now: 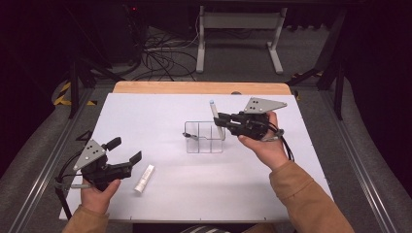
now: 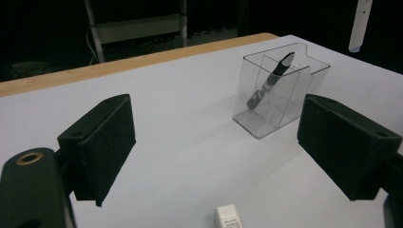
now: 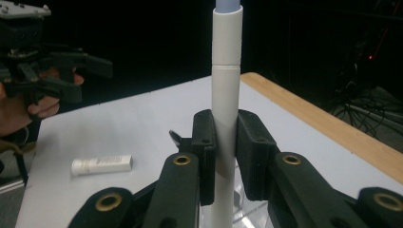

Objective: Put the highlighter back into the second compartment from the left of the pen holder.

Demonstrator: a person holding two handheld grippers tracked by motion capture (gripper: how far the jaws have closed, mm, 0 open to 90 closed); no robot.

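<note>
My right tool [image 1: 219,120] pinches the slim white plastic tube [image 3: 226,95] mid-body, upright over the clear organiser [image 1: 204,138] near the counter's centre; it looks light, stiff, slippery. Left tool [image 1: 127,150] spread.

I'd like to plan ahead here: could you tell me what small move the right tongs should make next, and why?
Probably lower the white tube into the clear holder: the right tongs grip it upright just above the holder's right side.

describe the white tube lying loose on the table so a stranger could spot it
On the white table, look near its front edge, beside the left hand-held gripper. The small white tube lies flat there, unlike the white pen held upright over the clear holder.
</note>
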